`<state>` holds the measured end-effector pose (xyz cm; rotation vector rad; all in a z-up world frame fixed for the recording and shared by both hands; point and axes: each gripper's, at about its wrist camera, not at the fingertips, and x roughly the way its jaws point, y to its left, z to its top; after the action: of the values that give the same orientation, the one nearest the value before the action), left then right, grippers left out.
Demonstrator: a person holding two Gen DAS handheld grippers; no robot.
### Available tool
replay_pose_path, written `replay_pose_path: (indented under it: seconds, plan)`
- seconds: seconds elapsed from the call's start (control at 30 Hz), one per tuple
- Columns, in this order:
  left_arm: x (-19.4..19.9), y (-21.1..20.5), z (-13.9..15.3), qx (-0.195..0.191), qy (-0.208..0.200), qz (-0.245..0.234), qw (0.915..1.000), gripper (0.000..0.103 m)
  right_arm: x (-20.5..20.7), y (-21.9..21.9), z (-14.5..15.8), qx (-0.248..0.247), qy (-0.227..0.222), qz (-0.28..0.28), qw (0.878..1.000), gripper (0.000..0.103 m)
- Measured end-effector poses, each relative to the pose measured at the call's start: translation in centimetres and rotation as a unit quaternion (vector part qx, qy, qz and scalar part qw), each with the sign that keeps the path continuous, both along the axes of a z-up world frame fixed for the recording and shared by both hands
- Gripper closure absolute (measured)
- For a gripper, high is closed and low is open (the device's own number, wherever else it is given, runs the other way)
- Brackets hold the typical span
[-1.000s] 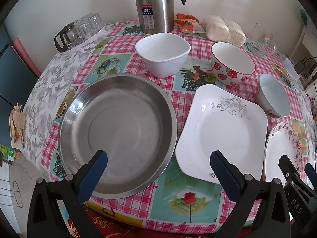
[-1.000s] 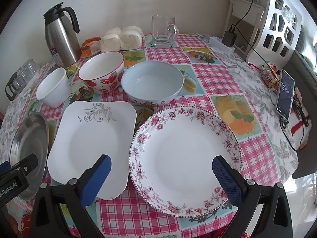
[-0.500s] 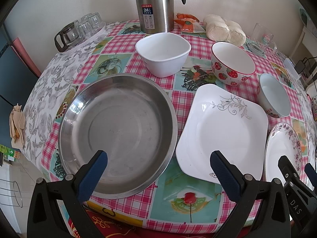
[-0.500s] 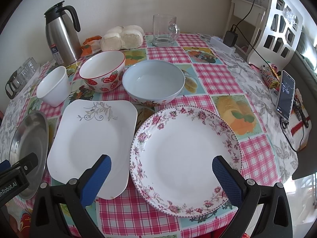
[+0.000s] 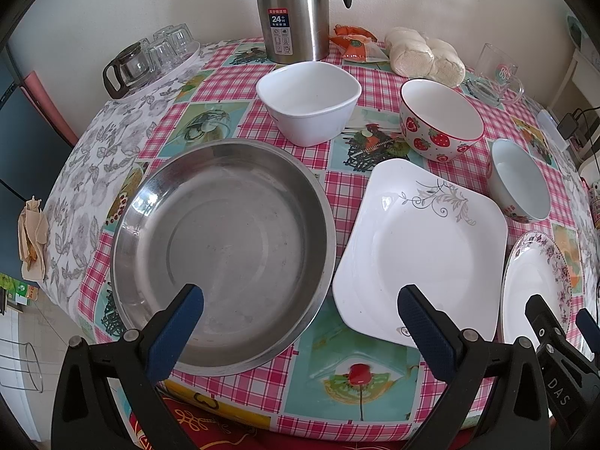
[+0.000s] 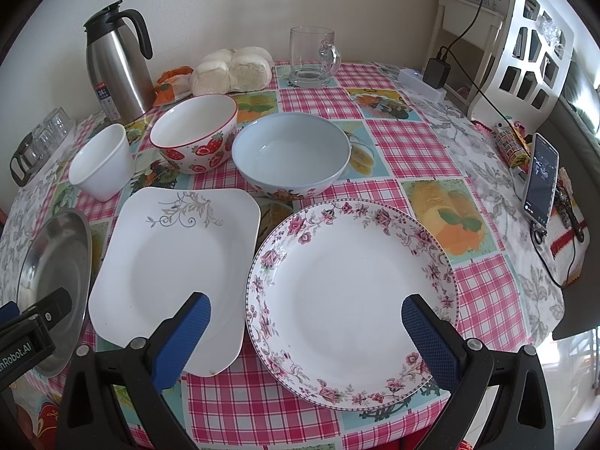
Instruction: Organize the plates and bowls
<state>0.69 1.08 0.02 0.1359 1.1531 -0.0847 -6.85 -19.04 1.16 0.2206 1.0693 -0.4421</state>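
the round table [image 5: 210, 78], covered in a glossy pink checked cloth with fruit panels and a grey leaf-print overlay at the edges, carries all the crockery. largest on it is the round stainless steel pan [image 5: 225, 255], shallow, with a brushed, scuffed base and a polished rim, at the near left. just right of it lies the square white plate [image 6: 176, 262], glazed, rounded corners, with a grey scroll motif. next right is the round floral plate [image 6: 352, 292], white with a pink rose border, close beside the square plate.

behind the plates stand three bowls in a row: the pale blue bowl [image 6: 292, 157], smooth with a flower band near its foot; the strawberry bowl [image 6: 195, 138], white with a red rim and printed berries; and the plain white squarish bowl [image 5: 309, 101].

at the back, the steel thermos jug [image 5: 292, 11] has a black handle and a label reading "24". beside it are wrapped steamed buns [image 6: 232, 71] and a clear glass mug [image 6: 311, 56].

the left gripper [image 5: 300, 322] hovers over the near table edge, blue textured pads spread wide, holding nothing. the right gripper [image 6: 305, 330] hovers above the floral plate, likewise spread and empty. its body reads "das" in the left view; the left one reads "nrobot.ai".
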Motion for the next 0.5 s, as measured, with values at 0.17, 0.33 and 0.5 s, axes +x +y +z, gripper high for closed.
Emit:
replay_pose_path:
  seconds: [0.17,0.33,0.5]
  plan:
    - [0.0,0.0,0.0,0.0,0.0,0.0,1.0,0.0,0.0,0.0,0.0,0.0,0.0,0.0,1.0,0.0]
    - [0.1,0.4,0.0,-0.006,0.003,0.002,1.0,0.0,0.1,0.4,-0.2,-0.002,0.002,0.002,1.0,0.0]
    - [0.6,1.7,0.1,-0.027,0.008,0.013,0.9995,0.0,0.6,1.4,-0.2,-0.005,0.002,0.013,1.0,0.0]
